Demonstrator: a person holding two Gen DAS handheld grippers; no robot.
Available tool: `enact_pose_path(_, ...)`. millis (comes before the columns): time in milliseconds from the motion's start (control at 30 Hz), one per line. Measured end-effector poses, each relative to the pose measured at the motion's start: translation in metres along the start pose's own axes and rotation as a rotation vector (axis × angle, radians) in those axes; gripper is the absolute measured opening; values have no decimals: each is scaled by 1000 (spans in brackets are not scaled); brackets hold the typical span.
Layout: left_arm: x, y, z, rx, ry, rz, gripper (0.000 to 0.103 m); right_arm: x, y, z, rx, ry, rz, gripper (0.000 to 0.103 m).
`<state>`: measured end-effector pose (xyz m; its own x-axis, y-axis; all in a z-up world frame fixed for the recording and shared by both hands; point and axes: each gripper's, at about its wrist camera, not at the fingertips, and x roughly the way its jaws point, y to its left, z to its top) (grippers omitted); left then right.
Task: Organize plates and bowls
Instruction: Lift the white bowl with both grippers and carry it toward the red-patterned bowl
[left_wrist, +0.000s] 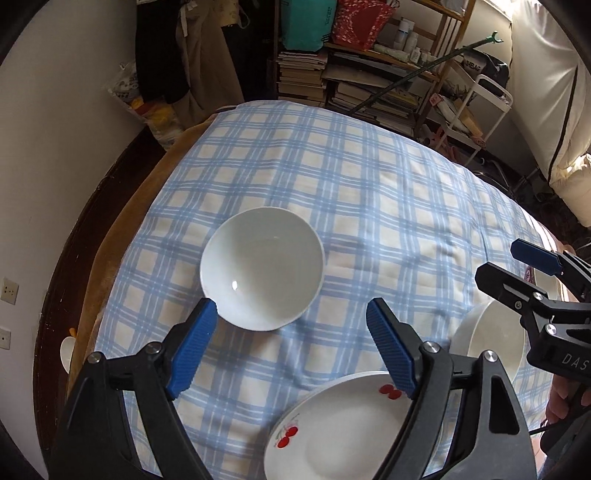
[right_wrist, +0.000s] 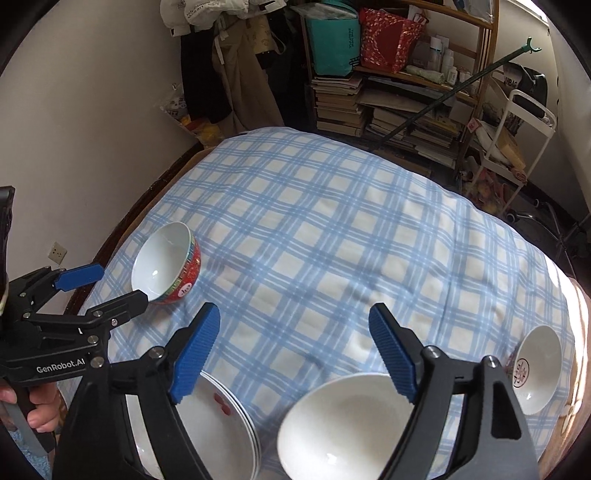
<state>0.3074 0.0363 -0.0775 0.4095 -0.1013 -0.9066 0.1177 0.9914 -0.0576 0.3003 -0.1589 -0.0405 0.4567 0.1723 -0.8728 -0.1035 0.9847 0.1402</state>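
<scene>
Both tongs are hanging released over the blue-checked tablecloth (right_wrist: 314, 229): the left tongs (left_wrist: 291, 347) above a red-sided bowl (right_wrist: 166, 264), the right tongs (right_wrist: 295, 350) above a plain white bowl (right_wrist: 340, 424) sitting beside stacked cherry-print plates (left_wrist: 340, 432).

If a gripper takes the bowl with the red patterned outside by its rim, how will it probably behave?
The red patterned bowl looks like glazed ceramic, so it is probably stiff, breakable, and slippery between the pads. It already sits tilted on the soft checked tablecloth, so a push may rock or tip it. Its deep wall suggests some weight for its size.
</scene>
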Motion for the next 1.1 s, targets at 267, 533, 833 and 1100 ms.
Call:
enact_pose_path(267, 31, 52, 9, -97, 12, -24, 82, 41, 35, 18, 38, 32, 47, 88)
enact_pose_path(533, 69, 80, 14, -158, 59, -27, 77, 79, 57, 24, 70, 84, 67, 88)
enact_pose_path(833, 102, 94, 5, -235, 119, -111, 20, 124, 86, 24, 87, 156, 100, 55)
enact_pose_path(1100, 106, 97, 0, -315, 99, -172, 7, 145, 95, 19, 117, 219, 126, 17)
